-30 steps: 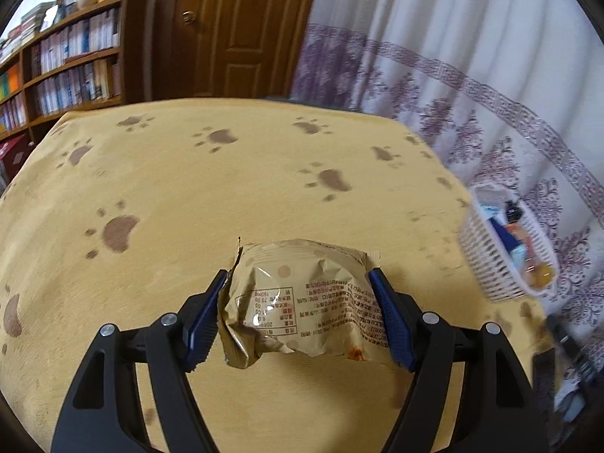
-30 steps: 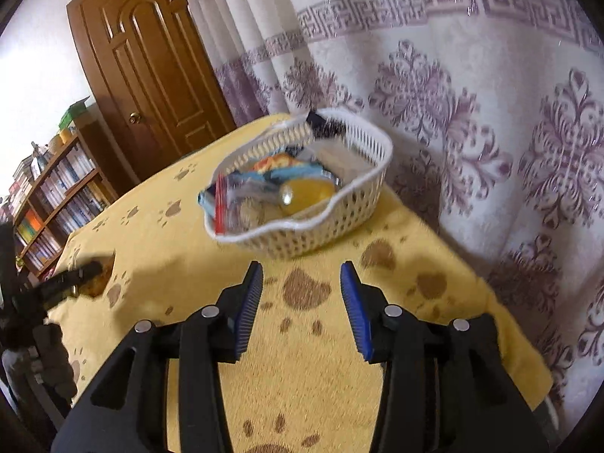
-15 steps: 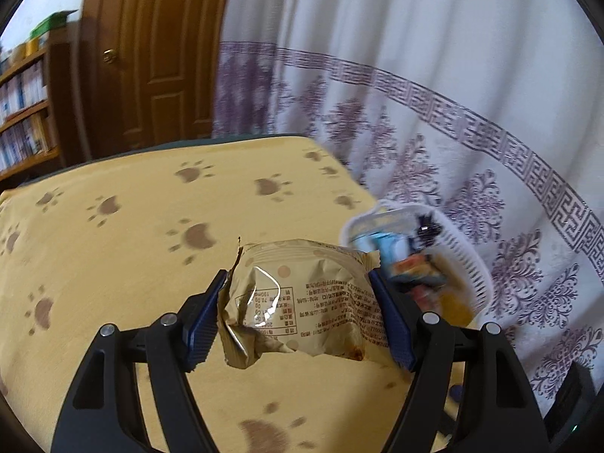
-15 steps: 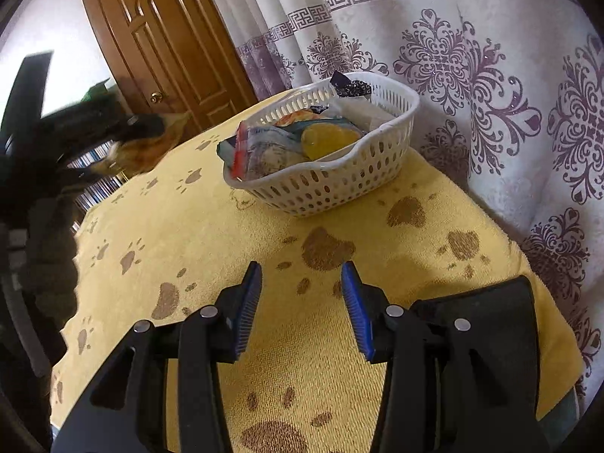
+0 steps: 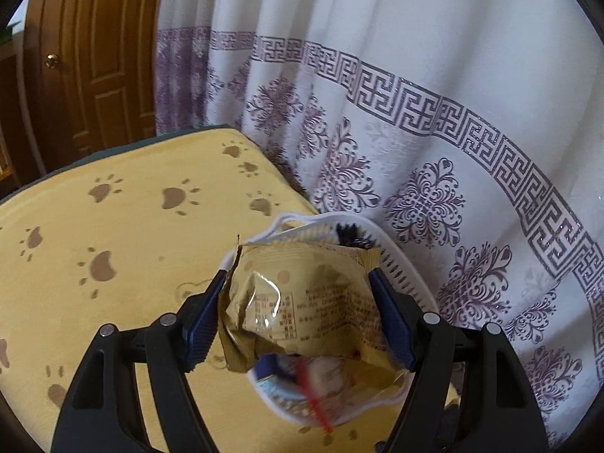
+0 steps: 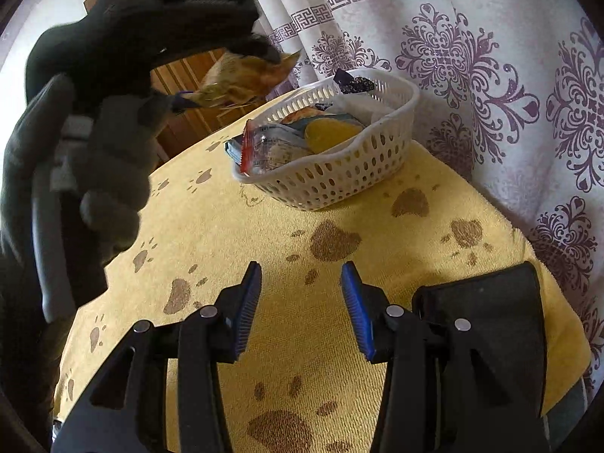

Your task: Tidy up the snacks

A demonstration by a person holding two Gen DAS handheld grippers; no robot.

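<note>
Your left gripper (image 5: pixel 298 313) has its blue ribbed pads pinching a crinkly gold-brown foil snack packet (image 5: pixel 302 302) across its width, printed label side facing the camera, one pad on each side edge. The packet is up in the air, and right under and behind it sits the white perforated plastic basket (image 5: pixel 396 268); from this view the packet covers most of the basket mouth.

Below the packet's lower edge you can see basket contents: a clear bag with a red zip strip (image 5: pixel 313 396), something blue and white next to it, blurred. A dark wrapper (image 5: pixel 351 234) pokes up at the basket's far rim.

Your right gripper (image 6: pixel 300 305) is empty, pads parted with a gap, nothing between them, hovering over the yellow paw-print cloth (image 6: pixel 264 234). The basket (image 6: pixel 339 173) is ahead of it, well apart, resting on the cloth near the table's far edge.

Inside the basket from this side: the clear red-strip bag (image 6: pixel 264 147) at the near left, a round yellow item (image 6: pixel 328 134) in the middle, a blue-edged packet under them, an orange-printed packet behind, the dark wrapper (image 6: pixel 353 81) upright at the back rim.

Up and left of the right gripper, your gloved left hand (image 6: pixel 87 158) holds the left gripper, with the gold packet (image 6: pixel 245 75) in it, above and left of the basket, not touching it.

Behind the basket hangs a white curtain with purple pattern (image 6: pixel 472 56); a brown wooden door (image 5: pixel 87 68) stands past the table's far end.
</note>
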